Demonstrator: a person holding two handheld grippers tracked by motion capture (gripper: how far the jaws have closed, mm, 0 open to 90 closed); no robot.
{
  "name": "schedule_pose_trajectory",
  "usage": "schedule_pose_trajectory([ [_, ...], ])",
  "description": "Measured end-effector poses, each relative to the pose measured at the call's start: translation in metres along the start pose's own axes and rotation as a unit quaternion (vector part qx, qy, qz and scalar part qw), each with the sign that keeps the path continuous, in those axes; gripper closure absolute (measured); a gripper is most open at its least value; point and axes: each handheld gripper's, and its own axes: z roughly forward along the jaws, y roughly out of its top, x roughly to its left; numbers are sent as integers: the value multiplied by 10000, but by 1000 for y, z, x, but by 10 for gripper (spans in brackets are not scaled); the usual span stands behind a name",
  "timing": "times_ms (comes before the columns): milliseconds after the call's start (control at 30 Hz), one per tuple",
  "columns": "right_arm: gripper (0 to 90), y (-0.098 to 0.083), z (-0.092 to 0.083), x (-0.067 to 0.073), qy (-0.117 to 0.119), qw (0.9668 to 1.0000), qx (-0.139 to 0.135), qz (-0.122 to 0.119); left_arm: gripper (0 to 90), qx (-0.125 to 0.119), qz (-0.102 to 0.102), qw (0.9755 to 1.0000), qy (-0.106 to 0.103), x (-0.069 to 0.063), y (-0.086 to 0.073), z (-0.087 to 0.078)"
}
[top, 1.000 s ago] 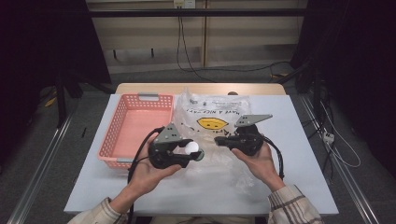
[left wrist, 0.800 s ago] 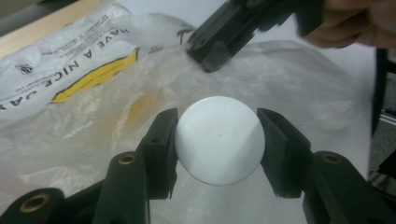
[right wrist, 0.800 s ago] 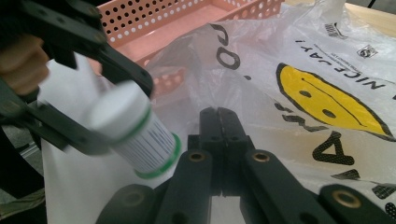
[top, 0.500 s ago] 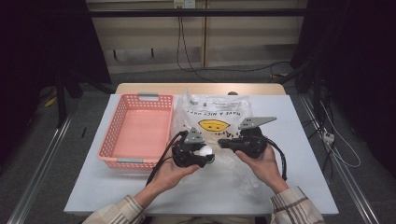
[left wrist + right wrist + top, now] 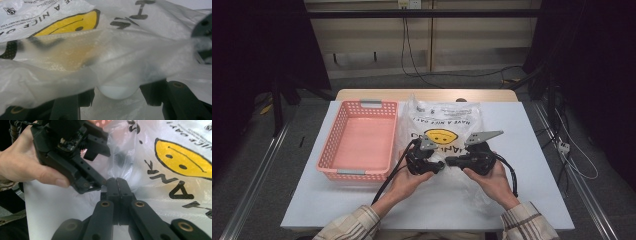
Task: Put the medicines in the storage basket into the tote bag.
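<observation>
Left gripper [image 5: 438, 166]: held in the person's left hand [image 5: 404, 182], jaws part-way apart and clamped on a white ball [image 5: 117, 88] that sits between them.
White ball: between the left jaws, its top draped by the bag's thin film.
Right gripper [image 5: 117, 185]: held in the right hand [image 5: 494, 181], jaws pressed together, pinching a fold of the plastic bag [image 5: 447, 125] at their tips.
Plastic bag: translucent, with a yellow smiley face and black lettering; it lies on the bench [image 5: 537, 150] ahead of both pairs of jaws, its near edge at them.
Grippers: tips nearly meeting, just beside each other.
Pink basket [image 5: 362, 140]: beyond the left jaws, off to their left side, beside the bag.
</observation>
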Motion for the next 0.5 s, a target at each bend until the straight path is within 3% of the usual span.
schedule_pose_trajectory([
  [167,900,-3,2,-1,11,10000,55,20,508,-76,-85,9999,89,-1,0,4],
  [300,900,-3,2,-2,9,10000,38,45,494,-6,-74,10000,2,1,0,4],
  [367,900,-4,1,-3,7,10000,24,64,429,-19,-132,9999,-39,0,0,3],
  [500,900,-4,1,-5,-5,9999,16,105,335,-42,4,9998,-175,1,2,-8],
])
